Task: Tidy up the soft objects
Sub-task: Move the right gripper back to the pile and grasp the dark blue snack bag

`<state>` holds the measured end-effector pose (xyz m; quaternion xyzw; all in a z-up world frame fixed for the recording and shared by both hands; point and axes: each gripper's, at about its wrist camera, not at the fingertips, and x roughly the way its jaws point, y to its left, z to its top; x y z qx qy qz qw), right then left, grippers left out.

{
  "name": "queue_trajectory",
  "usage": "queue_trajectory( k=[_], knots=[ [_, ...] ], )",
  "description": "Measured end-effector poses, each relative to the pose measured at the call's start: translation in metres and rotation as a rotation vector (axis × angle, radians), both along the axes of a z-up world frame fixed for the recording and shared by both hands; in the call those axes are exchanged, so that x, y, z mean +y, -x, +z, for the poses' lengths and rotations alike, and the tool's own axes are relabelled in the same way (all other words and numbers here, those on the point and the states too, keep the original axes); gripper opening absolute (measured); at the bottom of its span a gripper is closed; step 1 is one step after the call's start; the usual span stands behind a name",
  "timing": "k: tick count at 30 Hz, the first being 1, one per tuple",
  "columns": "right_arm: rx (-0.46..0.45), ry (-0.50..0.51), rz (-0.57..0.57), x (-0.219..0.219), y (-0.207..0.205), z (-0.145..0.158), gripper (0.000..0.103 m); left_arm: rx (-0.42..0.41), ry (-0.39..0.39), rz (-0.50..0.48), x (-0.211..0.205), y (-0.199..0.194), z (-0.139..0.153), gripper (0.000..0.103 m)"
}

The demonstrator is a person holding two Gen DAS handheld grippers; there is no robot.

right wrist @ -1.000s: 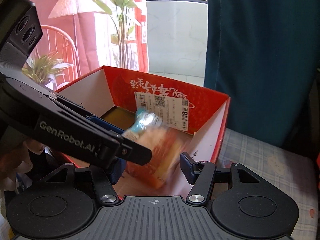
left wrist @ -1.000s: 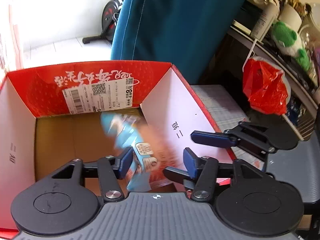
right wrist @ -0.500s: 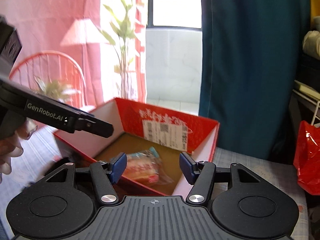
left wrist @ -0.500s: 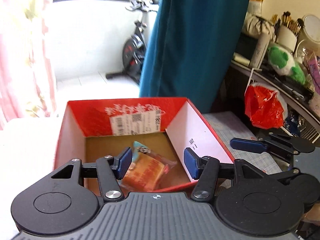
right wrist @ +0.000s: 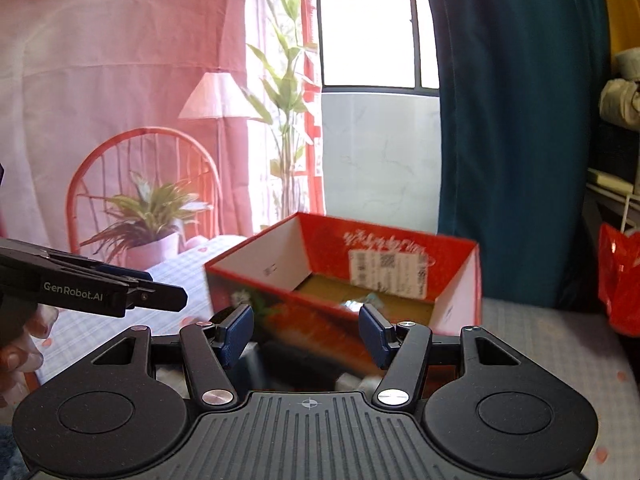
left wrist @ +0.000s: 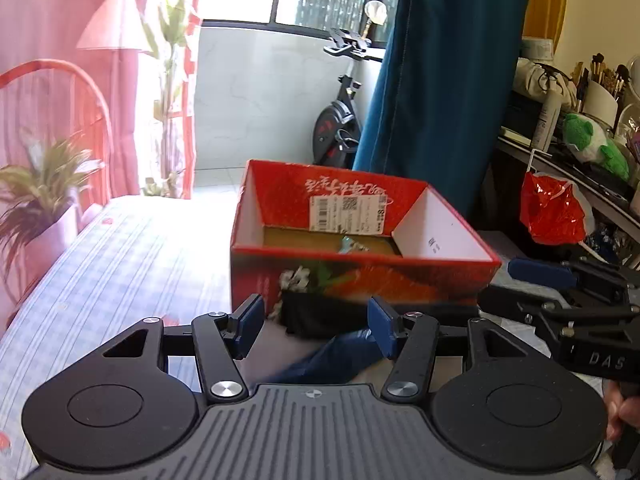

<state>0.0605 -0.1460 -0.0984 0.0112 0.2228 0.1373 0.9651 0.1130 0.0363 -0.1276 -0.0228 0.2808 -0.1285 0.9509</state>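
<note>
A red cardboard box (left wrist: 360, 276) stands open-topped on the checked cloth (left wrist: 120, 264). Over its front wall only the tip of a soft snack packet (left wrist: 350, 245) shows inside. My left gripper (left wrist: 316, 326) is open and empty, back from the box's front side. A dark blue soft thing (left wrist: 332, 360) lies blurred below its fingers. My right gripper (right wrist: 306, 334) is also open and empty, facing the same box (right wrist: 348, 276) and packet tip (right wrist: 358, 302). Each gripper shows in the other's view: the right gripper (left wrist: 512, 286) to the right, the left gripper (right wrist: 160, 288) to the left.
A red plastic bag (left wrist: 552, 212) hangs from a cluttered shelf with a green plush toy (left wrist: 592, 144) on the right. A teal curtain (left wrist: 440, 80) and an exercise bike (left wrist: 340, 128) stand behind the box. A potted plant (left wrist: 40, 200) is at left.
Both grippers have drawn back and up from inside the box. The snack packet that was falling between them now lies on the box floor, mostly hidden by the front wall.
</note>
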Motion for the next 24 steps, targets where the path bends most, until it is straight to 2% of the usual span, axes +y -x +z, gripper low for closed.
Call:
queue_trajectory(
  k=[5, 8, 14, 24],
  knots=[
    [0.041, 0.014, 0.027, 0.017, 0.015, -0.02, 0.055, 0.001, 0.029, 0.027, 0.011, 0.019, -0.011, 0.06],
    [0.084, 0.012, 0.046, 0.023, 0.019, -0.034, 0.055, 0.035, 0.085, 0.019, 0.018, 0.025, -0.026, 0.062],
    [0.134, 0.029, 0.065, 0.03, 0.015, -0.053, 0.055, 0.11, 0.099, 0.029, 0.029, 0.026, -0.059, 0.062],
    [0.143, 0.098, 0.136, 0.047, 0.003, -0.07, 0.055, 0.159, 0.162, 0.021, 0.034, 0.017, -0.082, 0.068]
  ],
)
